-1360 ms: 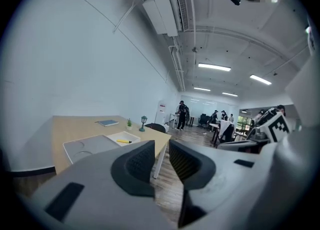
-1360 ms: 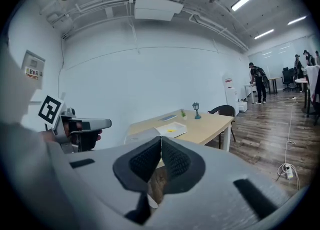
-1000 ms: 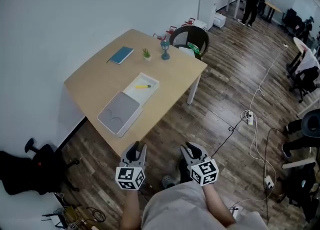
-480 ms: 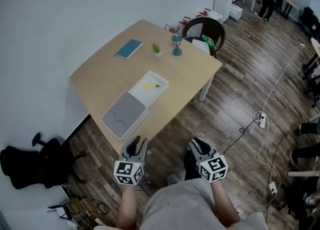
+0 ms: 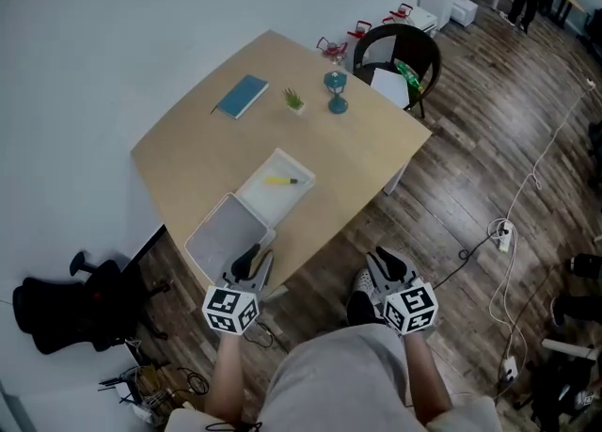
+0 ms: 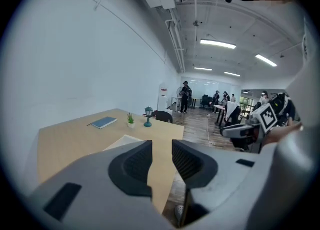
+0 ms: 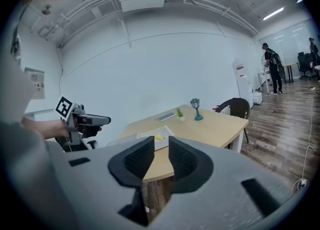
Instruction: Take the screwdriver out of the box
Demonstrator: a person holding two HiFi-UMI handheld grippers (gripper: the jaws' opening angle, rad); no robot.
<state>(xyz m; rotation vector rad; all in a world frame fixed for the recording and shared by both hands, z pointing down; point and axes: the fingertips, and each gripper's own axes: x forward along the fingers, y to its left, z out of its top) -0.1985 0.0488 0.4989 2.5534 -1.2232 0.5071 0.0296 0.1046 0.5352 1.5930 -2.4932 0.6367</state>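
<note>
Both grippers hang off the near edge of the table (image 5: 188, 157), held low in front of the person's grey shirt (image 5: 339, 388). The left gripper (image 5: 254, 261) has its 2 fingers (image 6: 131, 161) released, with only a narrow slit between them; through that slit its own view shows bare tabletop and nothing gripped. The right gripper (image 5: 384, 261) is likewise slack, its 2 fingers (image 7: 134, 159) a little apart and empty, pointing over the wooden floor (image 5: 461, 185) just off the table's corner. The screwdriver (image 5: 279, 180), yellow-handled, lies flat inside the open white box (image 5: 263, 199), well ahead of the left fingertips and ahead and to the left of the right ones, touching neither. Between the left fingertips and the box lies the grey lid (image 5: 221, 232), its near end just in front of them. In the right gripper view the screwdriver (image 7: 159, 137) shows right above the gap between the fingers, far out on the table. Beyond the box, farther from both sets of fingers, stand a blue notebook (image 5: 241, 96), a small potted plant (image 5: 295, 101) and a blue lamp-shaped ornament (image 5: 337, 91), each apart from the others. A black chair (image 5: 403, 54) sits at the table's far corner, well ahead of the right fingers.
</note>
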